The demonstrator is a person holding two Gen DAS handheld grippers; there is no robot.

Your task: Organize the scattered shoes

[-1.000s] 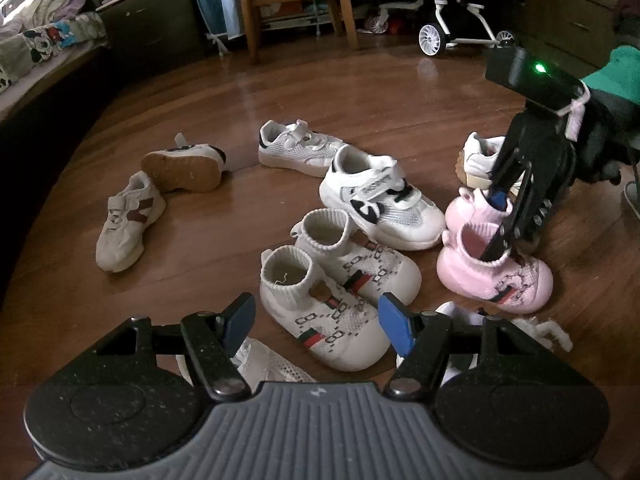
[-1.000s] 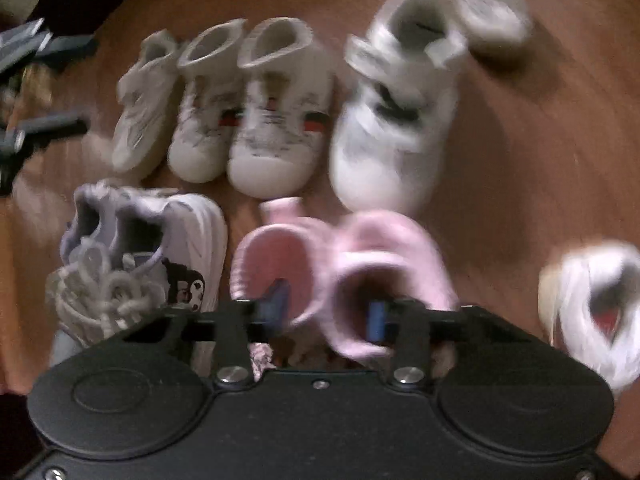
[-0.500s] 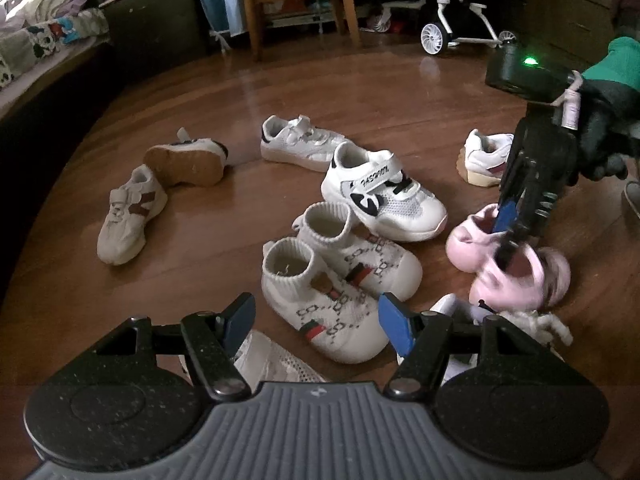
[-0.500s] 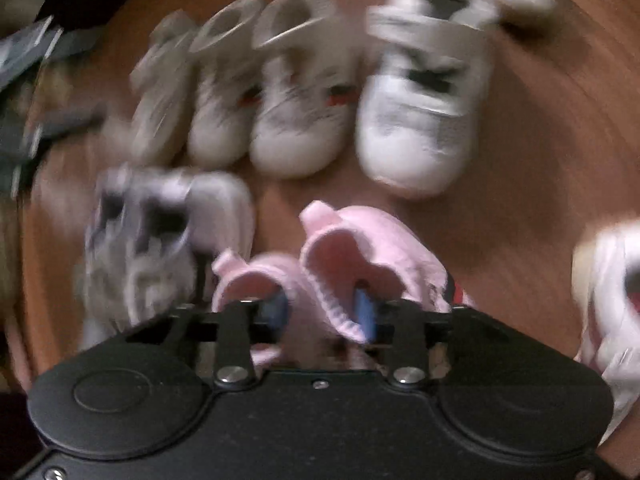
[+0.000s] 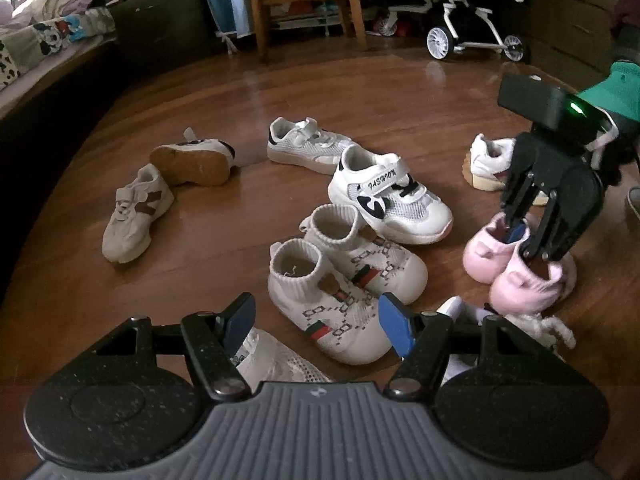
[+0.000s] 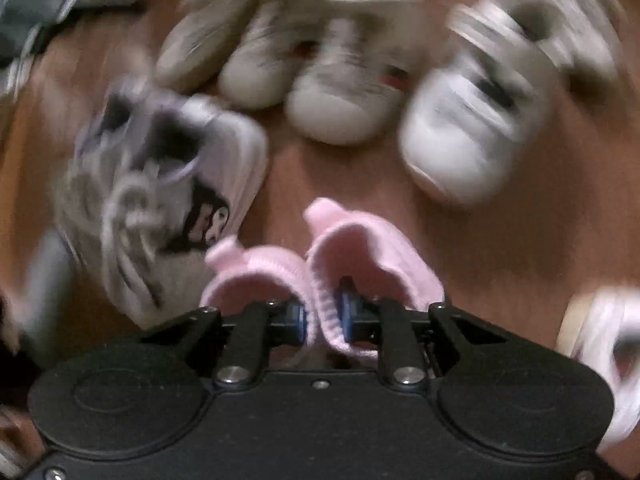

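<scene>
Two pink knit shoes (image 5: pixel 516 276) hang side by side at the right, pinched together at their cuffs by my right gripper (image 5: pixel 528 240). In the blurred right wrist view the right gripper (image 6: pixel 323 318) is shut on the touching cuff walls of the pink shoes (image 6: pixel 352 240). My left gripper (image 5: pixel 316 320) is open and empty, low over a pair of white sock shoes with red-green stripes (image 5: pixel 332 300). A white strap sneaker (image 5: pixel 390 200) stands behind that pair.
More shoes lie on the wood floor: a beige sneaker (image 5: pixel 134 212), one tipped on its side (image 5: pixel 192 160), a white mesh sneaker (image 5: pixel 308 144), a white shoe (image 5: pixel 488 160) at the right, a grey laced shoe (image 6: pixel 160 200). A chair (image 5: pixel 304 0), a stroller (image 5: pixel 468 12) and a bed (image 5: pixel 48 40) stand behind.
My right gripper has closed on both pink shoes' cuffs and lifted them, tilting them toes-down. The left gripper has stayed open, drifting slightly.
</scene>
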